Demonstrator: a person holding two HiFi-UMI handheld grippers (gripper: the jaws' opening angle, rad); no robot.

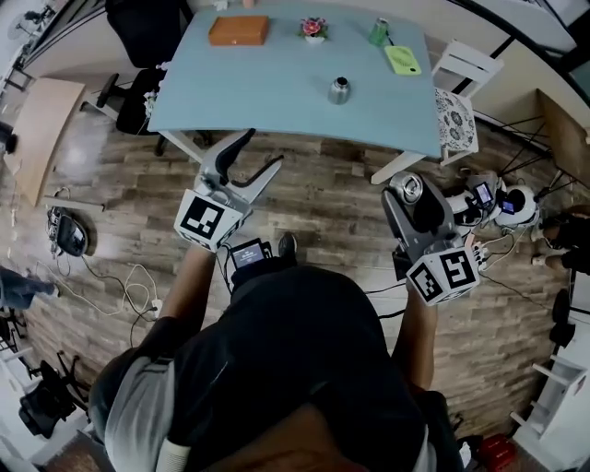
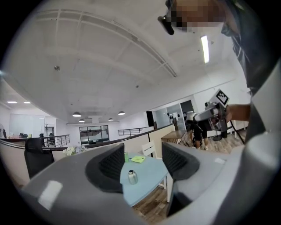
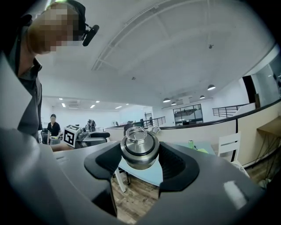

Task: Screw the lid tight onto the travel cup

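The steel travel cup (image 1: 339,89) stands without its lid on the light blue table (image 1: 277,92), well ahead of both grippers. Between the left jaws it shows small and far off (image 2: 132,177). My left gripper (image 1: 265,147) hangs over the wooden floor in front of the table. Its jaws (image 2: 142,165) stand apart with nothing between them. My right gripper (image 1: 412,189) is off to the right, also over the floor, shut on the round steel lid (image 3: 139,149). The lid's ring handle points up.
At the table's far edge are a brown box (image 1: 239,29), a small flower pot (image 1: 314,29), a green can (image 1: 379,31) and a yellow-green notebook (image 1: 402,60). A white chair (image 1: 456,92) stands at the right end and a black office chair (image 1: 138,55) at the left. Cables and a small white robot (image 1: 502,203) lie on the floor.
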